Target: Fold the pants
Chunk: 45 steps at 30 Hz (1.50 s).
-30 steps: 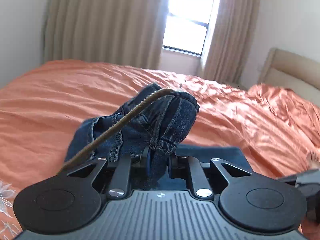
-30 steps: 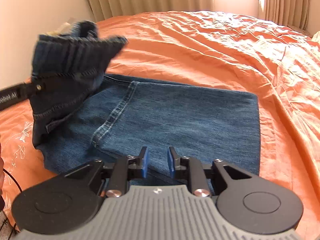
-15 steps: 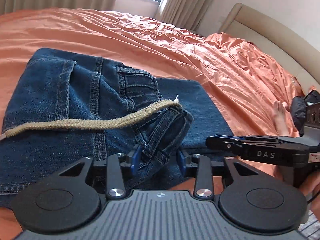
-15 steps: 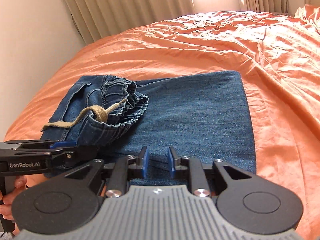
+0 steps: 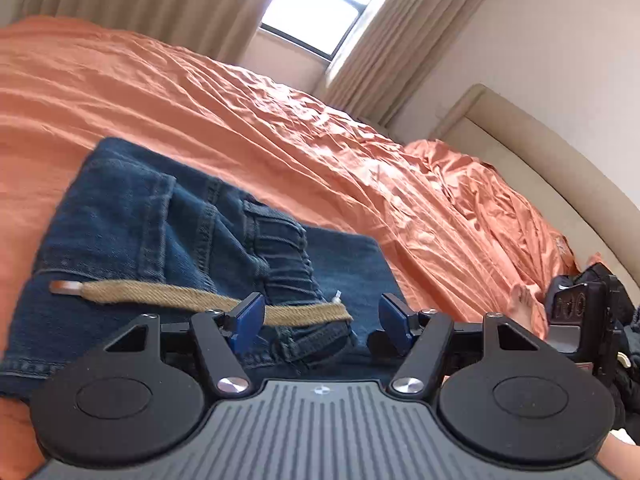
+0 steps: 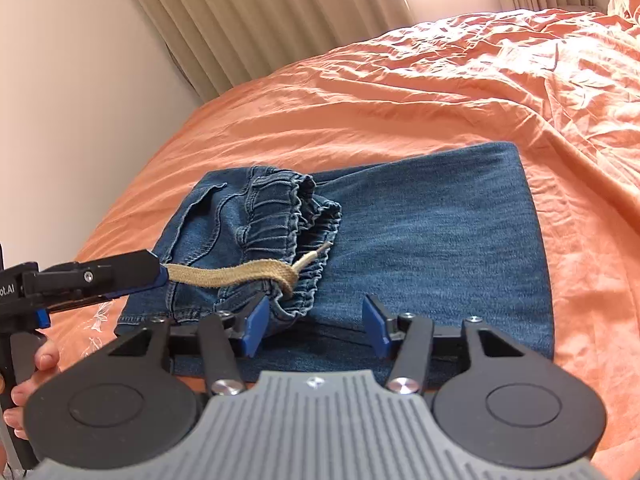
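Dark blue denim pants (image 5: 132,220) (image 6: 432,240) lie folded on the orange bed, the elastic waistband (image 6: 296,216) bunched on top of the leg part. A tan drawstring (image 5: 192,300) (image 6: 240,274) trails across the denim. My left gripper (image 5: 322,318) is open, its blue pads either side of the waistband corner, holding nothing. It also shows in the right wrist view (image 6: 120,272) at the left. My right gripper (image 6: 314,326) is open just above the near edge of the pants, next to the waistband.
The orange bedspread (image 5: 280,120) (image 6: 440,80) is wrinkled and stretches to the curtains and window (image 5: 316,16). A beige headboard (image 5: 540,168) and bunched orange bedding (image 5: 480,208) lie to the right. A wall (image 6: 80,100) runs along the bed's left side.
My left gripper carried the waistband over, laid it on the leg part and opened, releasing it. My right gripper opened wider near the pants' front edge.
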Each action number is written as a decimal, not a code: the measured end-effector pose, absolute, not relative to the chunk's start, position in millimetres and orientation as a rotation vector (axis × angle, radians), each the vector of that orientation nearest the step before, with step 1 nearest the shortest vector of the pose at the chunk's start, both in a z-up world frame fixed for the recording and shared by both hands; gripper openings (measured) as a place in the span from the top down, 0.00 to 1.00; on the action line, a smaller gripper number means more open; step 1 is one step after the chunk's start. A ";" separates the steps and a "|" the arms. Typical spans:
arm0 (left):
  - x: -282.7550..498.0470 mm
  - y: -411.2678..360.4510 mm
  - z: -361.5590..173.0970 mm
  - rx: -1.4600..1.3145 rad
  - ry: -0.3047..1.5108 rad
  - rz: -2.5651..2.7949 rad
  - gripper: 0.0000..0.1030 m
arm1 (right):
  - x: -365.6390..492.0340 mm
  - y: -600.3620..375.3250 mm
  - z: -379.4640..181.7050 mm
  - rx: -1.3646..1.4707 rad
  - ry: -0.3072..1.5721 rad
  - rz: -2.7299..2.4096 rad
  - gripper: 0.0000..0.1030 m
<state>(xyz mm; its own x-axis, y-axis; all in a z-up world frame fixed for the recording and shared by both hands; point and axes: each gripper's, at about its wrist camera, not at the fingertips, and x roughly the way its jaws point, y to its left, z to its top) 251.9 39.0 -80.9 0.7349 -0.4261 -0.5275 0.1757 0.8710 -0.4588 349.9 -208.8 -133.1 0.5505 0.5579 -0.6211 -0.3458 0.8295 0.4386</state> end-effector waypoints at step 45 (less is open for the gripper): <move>341.6 141.9 -113.7 -0.342 0.753 -0.024 0.37 | 482.6 -146.7 -115.8 0.524 0.923 0.622 0.89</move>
